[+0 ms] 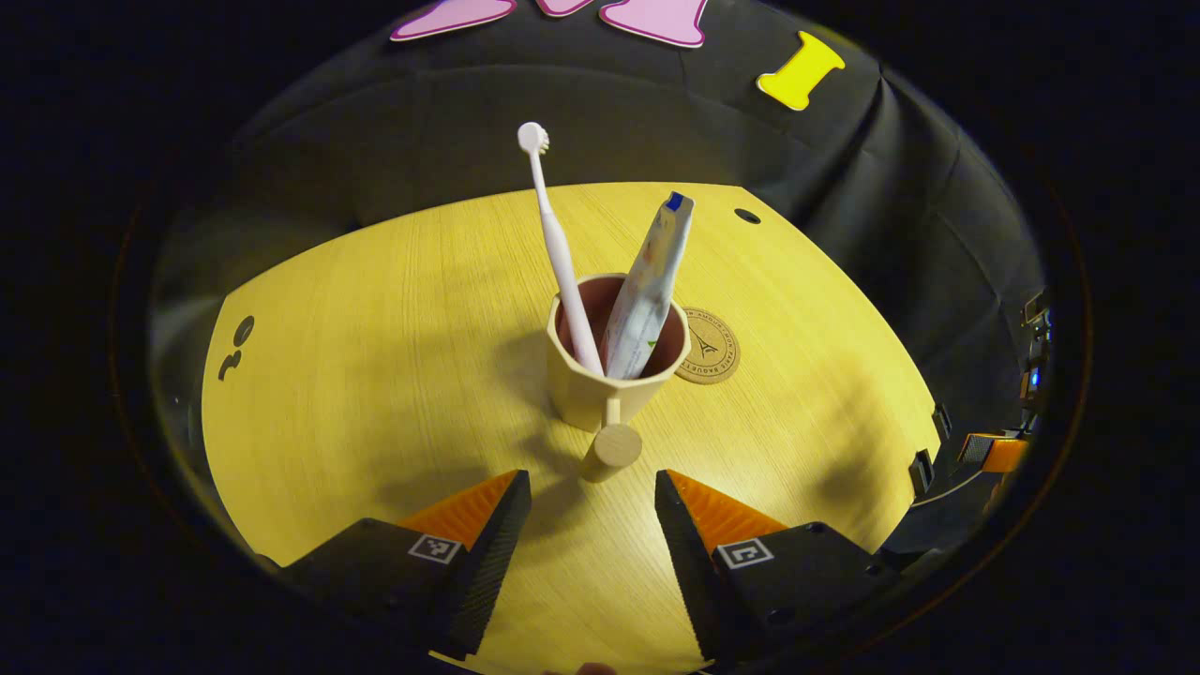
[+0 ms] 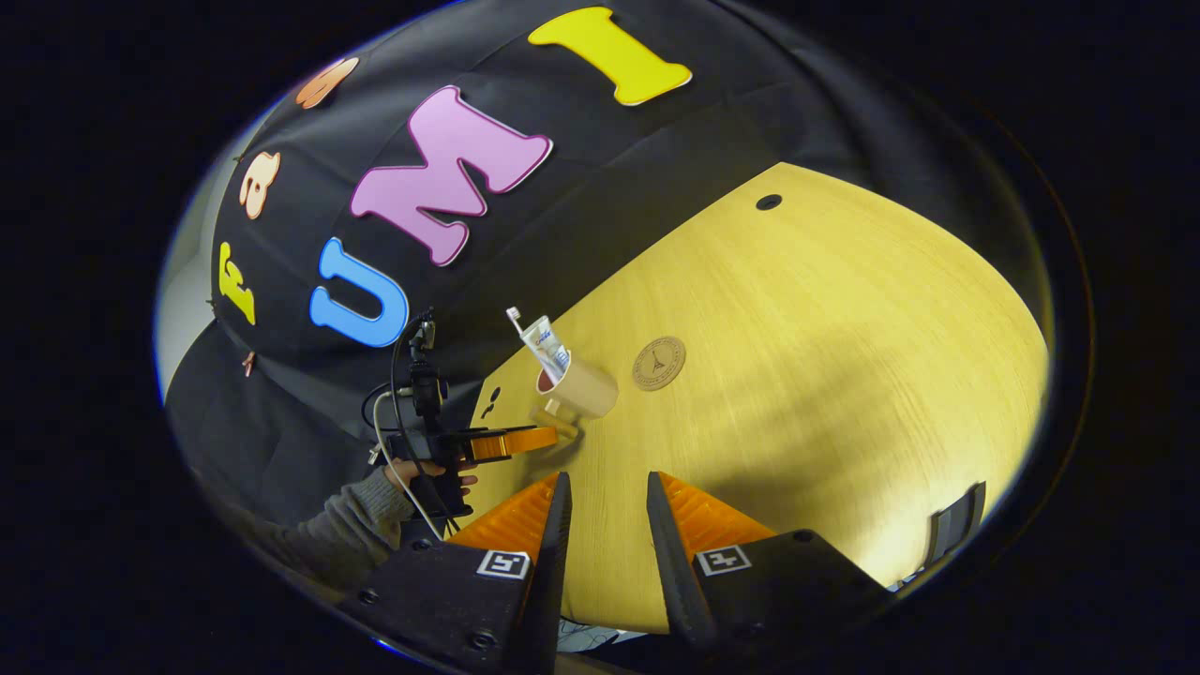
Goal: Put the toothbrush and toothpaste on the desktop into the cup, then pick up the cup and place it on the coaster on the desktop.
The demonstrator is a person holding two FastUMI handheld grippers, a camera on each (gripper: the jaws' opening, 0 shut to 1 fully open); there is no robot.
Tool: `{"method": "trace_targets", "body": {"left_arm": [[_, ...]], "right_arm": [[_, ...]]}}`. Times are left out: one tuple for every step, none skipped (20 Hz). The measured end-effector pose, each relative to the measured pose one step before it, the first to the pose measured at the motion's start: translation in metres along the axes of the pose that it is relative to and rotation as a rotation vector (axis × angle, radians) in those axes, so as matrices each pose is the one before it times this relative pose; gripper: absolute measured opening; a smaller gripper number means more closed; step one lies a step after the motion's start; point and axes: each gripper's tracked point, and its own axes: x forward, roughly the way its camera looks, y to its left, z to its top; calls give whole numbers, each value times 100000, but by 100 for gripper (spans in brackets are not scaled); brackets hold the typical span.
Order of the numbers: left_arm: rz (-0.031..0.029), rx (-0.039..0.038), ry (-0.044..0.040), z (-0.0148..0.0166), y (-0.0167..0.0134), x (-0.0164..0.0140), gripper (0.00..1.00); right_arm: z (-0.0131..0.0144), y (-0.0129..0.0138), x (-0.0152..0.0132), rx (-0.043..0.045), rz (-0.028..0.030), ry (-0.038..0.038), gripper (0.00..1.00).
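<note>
A beige cup with a stubby handle stands upright on the wooden desktop. Inside it lean a white toothbrush and a toothpaste tube. A round brown coaster lies just behind the cup on its right. My left gripper is open, its fingers spread to either side just short of the handle. In the right gripper view the cup and coaster sit far off, and my right gripper hangs open over the near edge, holding nothing. The left gripper shows beside the cup.
Black cloth walls close the booth behind the desk. A small round hole marks the far right of the desktop. A person's hand and grey sleeve hold the left gripper at the desk's left edge. Open wood lies right of the coaster.
</note>
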Motion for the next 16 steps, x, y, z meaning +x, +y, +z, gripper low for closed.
{"method": "trace_targets", "body": {"left_arm": [[541, 322, 728, 168, -27, 256, 84], [629, 233, 1019, 216, -8, 272, 84], [702, 373, 1281, -99, -36, 406, 84], [842, 591, 1405, -23, 16, 359, 84], [1274, 313, 969, -59, 132, 333, 84], [1421, 21, 1100, 59, 204, 420, 84], [940, 105, 858, -57, 119, 295, 84], [1244, 334, 804, 113, 183, 223, 84], [884, 272, 840, -52, 173, 402, 84], [706, 140, 1047, 161, 81, 266, 84], [498, 283, 1069, -38, -39, 183, 84], [765, 783, 980, 194, 100, 209, 84], [245, 671, 858, 108, -24, 131, 83], [177, 827, 868, 224, -91, 148, 82], [489, 679, 1046, 72, -107, 231, 82], [527, 593, 1162, 137, 23, 116, 82]], "right_arm": [[291, -578, -267, 477, -746, -511, 49], [258, -623, -339, 420, -710, -386, 49], [297, -620, -282, 563, -810, -808, 49], [400, -627, -435, 728, -790, -924, 49], [341, -665, -397, 1019, -878, -882, 49], [413, -648, -290, 1196, -763, -1081, 49], [391, -572, -364, 1049, -747, -808, 49], [232, -587, -300, 865, -900, -675, 49], [202, -515, -258, 632, -698, -512, 49], [86, -556, -302, 525, -710, -454, 49], [130, -437, -290, 539, -415, -195, 49], [-43, -344, -179, 596, -405, -110, 49], [122, -347, -3, 565, -228, -177, 49], [-78, -256, -61, 522, -152, -42, 49], [136, -141, 44, 552, -149, -89, 49], [-16, -44, 81, 715, 174, 36, 49]]}}
